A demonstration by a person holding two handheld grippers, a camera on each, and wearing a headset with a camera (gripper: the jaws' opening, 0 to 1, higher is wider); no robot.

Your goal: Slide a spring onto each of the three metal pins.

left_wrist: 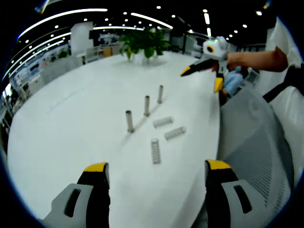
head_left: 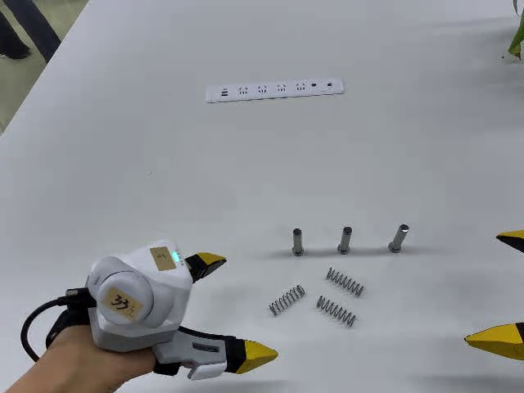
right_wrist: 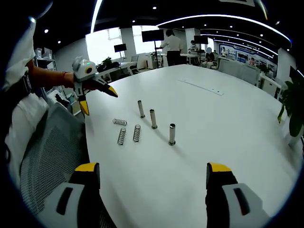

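Your left gripper [head_left: 246, 307] hovers over the near part of the table [head_left: 147, 180], jaws wide apart and empty. The three springs [head_left: 336, 311] lie flat between it and your right gripper [head_left: 487, 286], which is also spread open and empty. Just beyond the springs, the three pins [head_left: 345, 240] stand in a row, all bare.

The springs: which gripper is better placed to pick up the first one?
Left, probably. The left gripper is open and close to the leftmost spring, which lies straight ahead of its jaws. The right gripper, open too, is farther away.
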